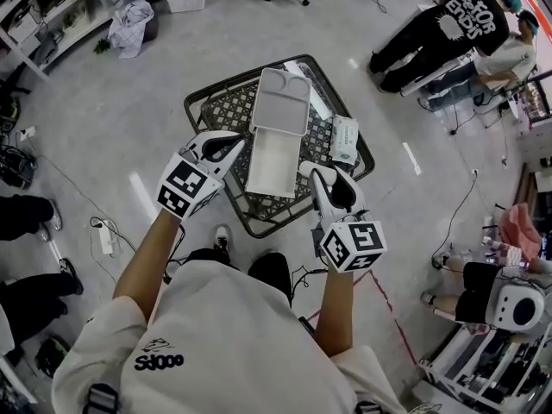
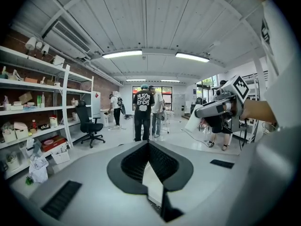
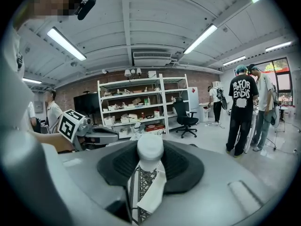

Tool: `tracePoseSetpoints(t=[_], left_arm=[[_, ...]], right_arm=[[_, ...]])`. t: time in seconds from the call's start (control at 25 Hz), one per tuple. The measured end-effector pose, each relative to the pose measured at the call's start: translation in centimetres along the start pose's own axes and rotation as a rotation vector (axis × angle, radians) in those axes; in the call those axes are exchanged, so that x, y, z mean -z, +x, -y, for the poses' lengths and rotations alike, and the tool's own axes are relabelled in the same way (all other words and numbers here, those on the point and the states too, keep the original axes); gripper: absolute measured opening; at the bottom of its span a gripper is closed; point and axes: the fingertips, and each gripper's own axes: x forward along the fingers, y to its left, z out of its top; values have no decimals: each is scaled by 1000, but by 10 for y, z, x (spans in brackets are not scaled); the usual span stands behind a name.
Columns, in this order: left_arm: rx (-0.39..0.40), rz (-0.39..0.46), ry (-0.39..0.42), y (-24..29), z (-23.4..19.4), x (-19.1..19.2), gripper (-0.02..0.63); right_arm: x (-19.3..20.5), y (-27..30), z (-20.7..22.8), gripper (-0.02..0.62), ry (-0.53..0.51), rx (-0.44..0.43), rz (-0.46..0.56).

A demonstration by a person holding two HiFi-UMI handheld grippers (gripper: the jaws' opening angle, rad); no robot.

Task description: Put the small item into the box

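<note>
A white box (image 1: 269,164) lies open on a black wire-mesh table (image 1: 222,109), its compartmented lid (image 1: 283,102) folded back on the far side. My right gripper (image 1: 323,179) hovers at the box's near right corner. In the right gripper view it (image 3: 150,161) is shut on a small white rounded item (image 3: 149,147), with mesh and the box's white edge below. My left gripper (image 1: 235,147) is at the box's left edge; in the left gripper view its jaws (image 2: 148,145) meet at the tips with nothing between them.
A white packet (image 1: 344,139) lies on the mesh right of the box. A power strip (image 1: 105,235) and cables lie on the floor at the left. People (image 1: 448,33) sit and stand at the upper right. Shelves (image 3: 141,105) and an office chair (image 3: 184,117) line the walls.
</note>
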Motion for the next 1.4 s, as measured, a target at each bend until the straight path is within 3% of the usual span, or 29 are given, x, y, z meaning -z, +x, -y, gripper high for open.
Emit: tracePoseSetpoints(t=[0.8, 1.4], left_arm=[[-287, -86, -183, 23, -24, 53, 5], [-372, -180, -281, 26, -37, 117, 5]], right_arm=[[51, 63, 70, 149, -1, -210, -175], [124, 134, 59, 150, -11, -339, -331]])
